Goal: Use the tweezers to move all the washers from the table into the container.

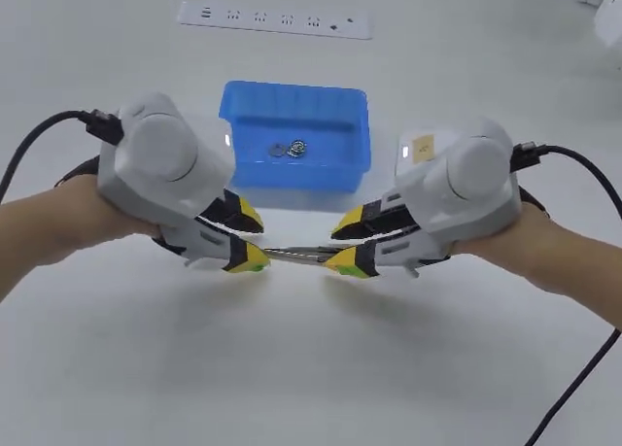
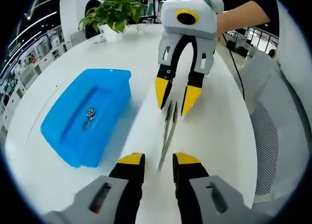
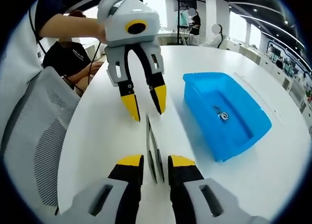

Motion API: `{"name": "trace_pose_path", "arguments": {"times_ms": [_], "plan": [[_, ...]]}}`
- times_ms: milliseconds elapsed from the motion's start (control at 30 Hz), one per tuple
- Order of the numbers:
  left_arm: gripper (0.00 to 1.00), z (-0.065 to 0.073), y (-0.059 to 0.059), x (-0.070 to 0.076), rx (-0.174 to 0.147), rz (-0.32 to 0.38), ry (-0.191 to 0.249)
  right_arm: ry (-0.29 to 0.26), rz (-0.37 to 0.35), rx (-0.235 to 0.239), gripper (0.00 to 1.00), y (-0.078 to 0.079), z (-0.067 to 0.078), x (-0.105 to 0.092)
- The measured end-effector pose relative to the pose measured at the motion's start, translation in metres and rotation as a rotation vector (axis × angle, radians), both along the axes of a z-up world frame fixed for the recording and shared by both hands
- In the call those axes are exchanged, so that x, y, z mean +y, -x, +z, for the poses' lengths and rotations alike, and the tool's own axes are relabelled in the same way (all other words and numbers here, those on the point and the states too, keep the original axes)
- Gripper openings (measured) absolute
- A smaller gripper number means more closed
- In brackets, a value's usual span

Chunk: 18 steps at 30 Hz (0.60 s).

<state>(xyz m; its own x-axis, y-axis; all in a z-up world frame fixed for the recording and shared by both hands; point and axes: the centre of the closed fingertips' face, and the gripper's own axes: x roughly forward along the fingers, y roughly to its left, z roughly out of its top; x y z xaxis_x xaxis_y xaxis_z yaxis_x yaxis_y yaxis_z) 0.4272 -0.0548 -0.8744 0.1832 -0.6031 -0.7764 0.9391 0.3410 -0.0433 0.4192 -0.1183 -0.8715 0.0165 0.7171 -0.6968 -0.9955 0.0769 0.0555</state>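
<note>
I have two grippers on the table (image 1: 311,378), nose to nose, with one pair of tweezers (image 1: 296,257) lying in line between them. The left gripper (image 1: 253,238) comes in from the left of the head view and the right gripper (image 1: 342,244) from the right, each held in a hand.

On the left gripper both jaws stand apart, and one end of the tweezers lies in the gap between its tips without being pinched. The right gripper's jaws are parted too. The other end of the tweezers runs in between them, and from the left gripper view the gap looks wider than the tweezers. The two tweezer arms sit close together at the left gripper's end and spread toward the right gripper's.

One blue container (image 1: 292,177) stands just beyond the grippers, open side up. The washers (image 1: 288,150) lie in a small clump on its floor, near the middle. I count two for sure, and the clump is too small for me to tell whether there are more.

Further back I see one white power strip (image 1: 274,19) lying flat. In the left gripper view there is one potted plant (image 2: 114,11) at the far edge of the table and one mesh chair (image 2: 273,131) beside it
</note>
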Motion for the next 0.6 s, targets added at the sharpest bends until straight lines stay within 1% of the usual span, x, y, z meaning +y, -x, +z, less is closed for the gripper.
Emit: {"name": "trace_pose_path", "arguments": {"times_ms": [33,67,100,167,200,233,267,333,367,400,467,533,600], "plan": [[0.31,0.003,0.003,0.004,0.009,0.024,0.002,-0.007,-0.021,-0.007,0.23,0.001,0.003,-0.003],[0.35,0.007,0.005,0.007,0.004,0.042,0.010,-0.013,-0.033,-0.011,0.23,0.001,0.006,-0.006],[0.37,0.013,0.006,0.008,-0.006,0.083,0.033,-0.030,-0.056,-0.024,0.24,0.003,0.011,-0.009],[0.42,0.022,0.011,0.010,0.007,0.145,0.079,-0.052,-0.087,-0.032,0.24,0.004,0.017,-0.013],[0.44,0.029,0.015,0.011,0.001,0.167,0.116,-0.070,-0.122,-0.060,0.25,0.003,0.024,-0.018],[0.46,0.032,0.016,0.011,-0.009,0.172,0.126,-0.090,-0.146,-0.091,0.27,0.004,0.032,-0.023],[0.47,0.037,0.021,0.013,-0.026,0.188,0.150,-0.105,-0.162,-0.098,0.29,0.006,0.037,-0.026],[0.51,0.042,0.035,0.019,-0.022,0.206,0.158,-0.148,-0.211,-0.100,0.34,0.012,0.048,-0.035],[0.55,0.043,0.039,0.021,-0.028,0.214,0.159,-0.172,-0.238,-0.108,0.35,0.016,0.053,-0.040],[0.58,0.045,0.046,0.026,-0.040,0.229,0.158,-0.169,-0.236,-0.113,0.39,0.021,0.055,-0.044],[0.65,0.048,0.056,0.034,-0.052,0.271,0.162,-0.173,-0.262,-0.132,0.45,0.028,0.060,-0.053],[0.72,0.052,0.066,0.040,-0.057,0.307,0.167,-0.165,-0.289,-0.143,0.50,0.034,0.063,-0.062],[0.76,0.058,0.076,0.043,-0.064,0.322,0.173,-0.148,-0.299,-0.186,0.54,0.039,0.067,-0.070]]}}
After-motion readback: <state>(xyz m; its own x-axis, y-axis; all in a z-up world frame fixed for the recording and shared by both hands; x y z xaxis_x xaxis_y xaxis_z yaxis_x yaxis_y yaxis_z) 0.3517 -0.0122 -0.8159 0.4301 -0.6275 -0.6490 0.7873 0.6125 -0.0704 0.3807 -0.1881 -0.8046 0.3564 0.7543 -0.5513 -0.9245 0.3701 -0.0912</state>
